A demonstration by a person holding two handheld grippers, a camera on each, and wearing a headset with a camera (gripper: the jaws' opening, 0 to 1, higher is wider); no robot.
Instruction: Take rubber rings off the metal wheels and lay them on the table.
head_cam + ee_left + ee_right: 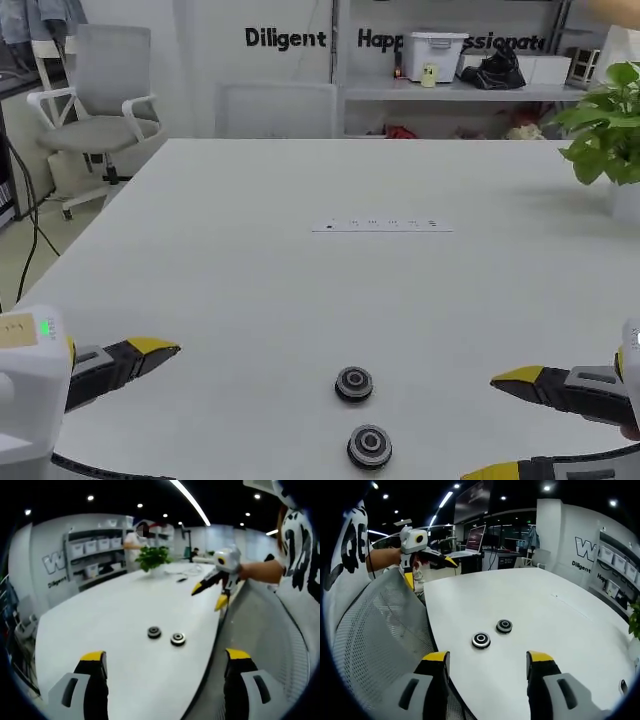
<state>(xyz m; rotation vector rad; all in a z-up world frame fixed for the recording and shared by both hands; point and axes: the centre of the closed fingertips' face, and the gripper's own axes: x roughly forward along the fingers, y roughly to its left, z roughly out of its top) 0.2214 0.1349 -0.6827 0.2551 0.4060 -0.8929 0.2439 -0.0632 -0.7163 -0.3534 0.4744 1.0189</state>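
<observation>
Both pairs of jaws stood wide and empty, the left gripper (165, 655) at the head view's lower left and the right gripper (487, 656) at its lower right. Between them, low centre, the nearer wheel (369, 446) and farther wheel (354, 384) lay flat on the worktop (300, 280), just beside each other, with the dark rubber rings apparently not yet removed. It would be best to pin one wheel with one gripper and pinch only its rim band with the other. At upper right, a lidded white bin (433, 55) on the shelf hid its contents. A pot (628, 205) at the right edge held a plant (605, 125).
</observation>
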